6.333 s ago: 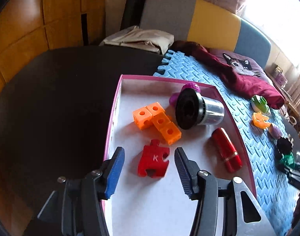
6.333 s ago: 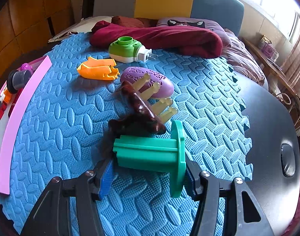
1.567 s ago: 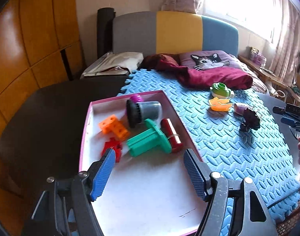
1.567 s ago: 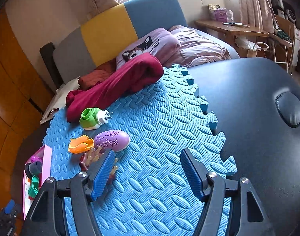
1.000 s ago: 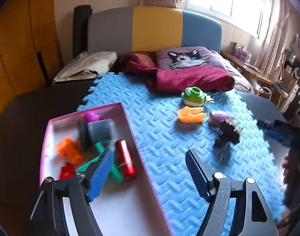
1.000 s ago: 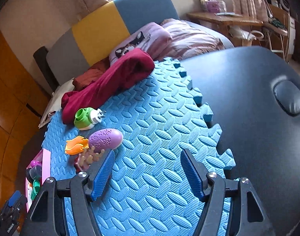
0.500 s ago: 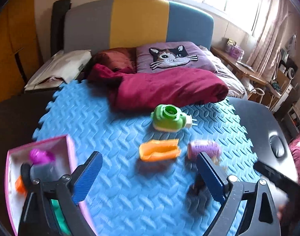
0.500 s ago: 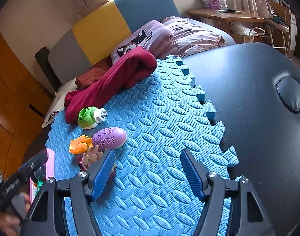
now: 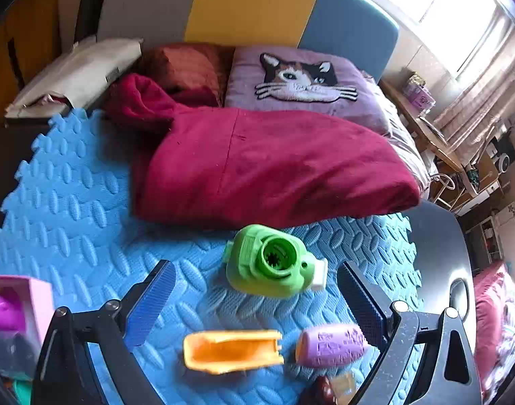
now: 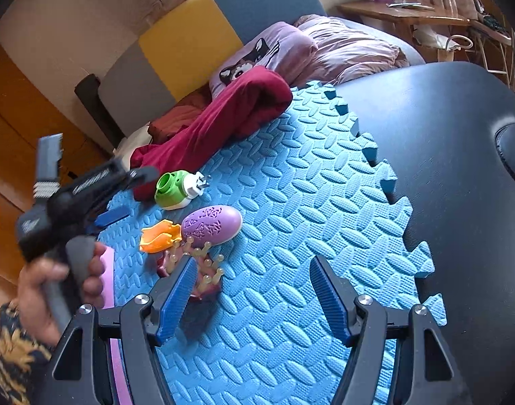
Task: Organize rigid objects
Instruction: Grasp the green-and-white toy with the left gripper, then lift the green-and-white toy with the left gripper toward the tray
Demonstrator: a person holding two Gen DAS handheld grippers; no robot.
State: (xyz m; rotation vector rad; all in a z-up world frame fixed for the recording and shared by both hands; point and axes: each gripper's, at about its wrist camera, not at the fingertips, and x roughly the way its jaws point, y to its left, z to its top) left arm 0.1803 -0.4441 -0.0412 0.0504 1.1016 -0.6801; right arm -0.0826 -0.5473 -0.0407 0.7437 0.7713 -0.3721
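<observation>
While the left hand-held gripper (image 9: 255, 300) hangs spread wide and empty over the blue foam mat (image 9: 71, 222), the nearest loose pieces crowd its lower edge: an orange clip (image 9: 232, 354), a purple oval case (image 9: 330, 339) just beside it, and a dark brown pronged piece (image 9: 325, 393) half cut off by the frame. Just beyond them, roughly between the two fingers, lies the green plug-in device (image 9: 267, 265), which looks like the next pick. Its rounded body could slip or roll out of the pads if they close off-centre, and its white plug end (image 9: 319, 275) may snag the right-side finger. Coming down too low could also nudge the orange clip or purple case across the mat. Farther back, the maroon cloth (image 9: 274, 168) lies close behind the device, so overshooting would likely catch fabric.

The right hand-held gripper (image 10: 250, 292) is likewise spread and holds nothing, above the mat, with the pronged piece near its left finger.

The only container is the pink-walled tray (image 9: 37, 293) at the mat's left edge; in the left wrist view just its corner shows, holding a purple ball (image 9: 2, 310), a grey cylinder (image 9: 10, 351) and a scrap of teal. The rest of its contents cannot be seen.
</observation>
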